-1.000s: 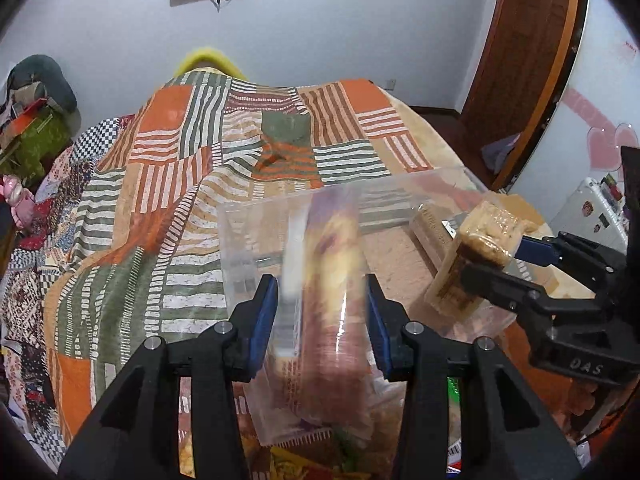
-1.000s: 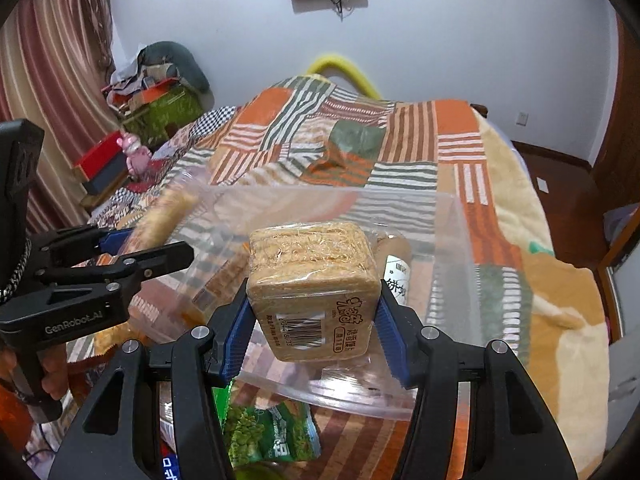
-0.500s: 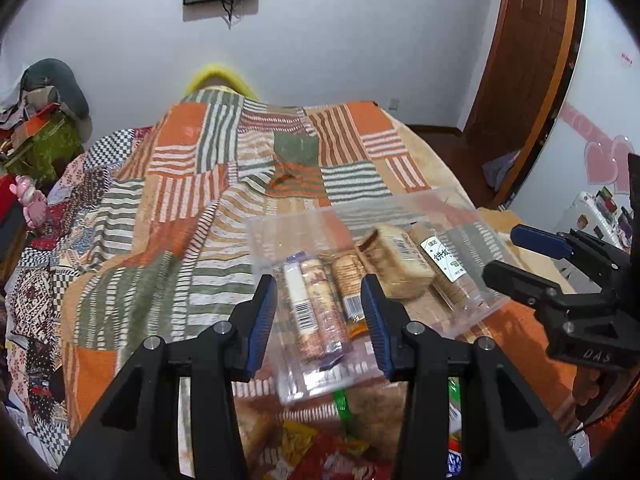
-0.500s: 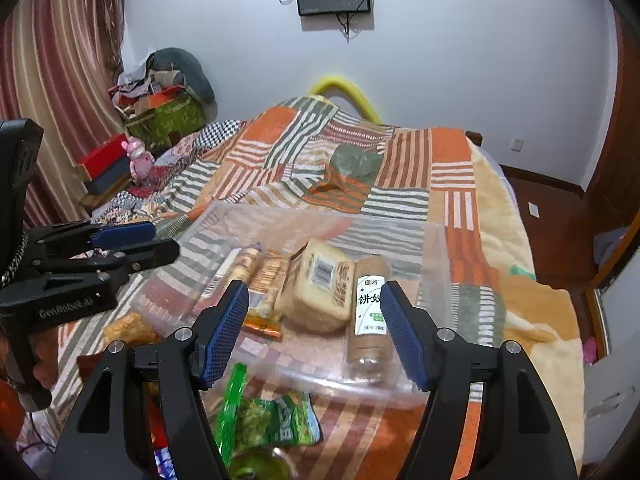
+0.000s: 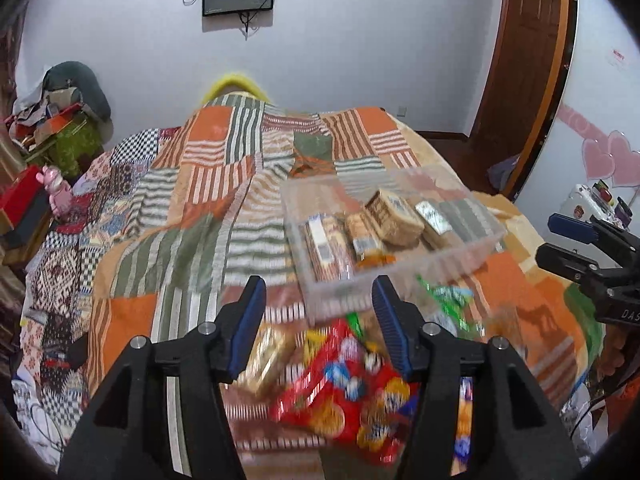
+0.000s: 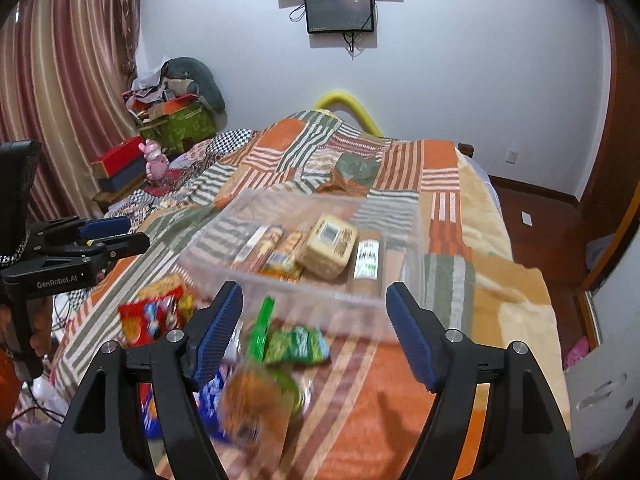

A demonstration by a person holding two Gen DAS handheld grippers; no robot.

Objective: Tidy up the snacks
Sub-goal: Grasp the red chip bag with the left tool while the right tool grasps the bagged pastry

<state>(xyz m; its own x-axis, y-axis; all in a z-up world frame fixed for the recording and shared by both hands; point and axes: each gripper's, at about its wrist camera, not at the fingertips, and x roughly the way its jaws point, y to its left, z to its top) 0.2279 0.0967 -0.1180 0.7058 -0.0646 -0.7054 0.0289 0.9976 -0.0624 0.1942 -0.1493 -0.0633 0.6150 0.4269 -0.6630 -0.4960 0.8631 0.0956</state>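
Observation:
A clear plastic bin (image 5: 460,254) (image 6: 412,236) sits on the patchwork quilt and holds several packs: long biscuit rolls (image 5: 324,240) (image 6: 260,246), a square cracker pack (image 5: 394,216) (image 6: 330,246) and a brown tube (image 6: 366,266). My left gripper (image 5: 318,322) hangs nearer than the bin, its jaws opening with nothing between them, above a red snack bag (image 5: 344,384). My right gripper (image 6: 314,328) is also opening and empty, over green packets (image 6: 296,344) and a round biscuit pack (image 6: 256,408). The red bag (image 6: 150,316) lies left of it.
The quilt (image 5: 192,184) covers a bed that fills the middle. A cluttered side table with a pink toy (image 6: 154,160) stands at the left, by striped curtains (image 6: 60,80). A wooden door (image 5: 524,60) and bare floor (image 6: 540,216) lie to the right.
Both grippers let go of their packs, which now lie in the bin. Both pulled back and up from the bin and their jaws spread wider.

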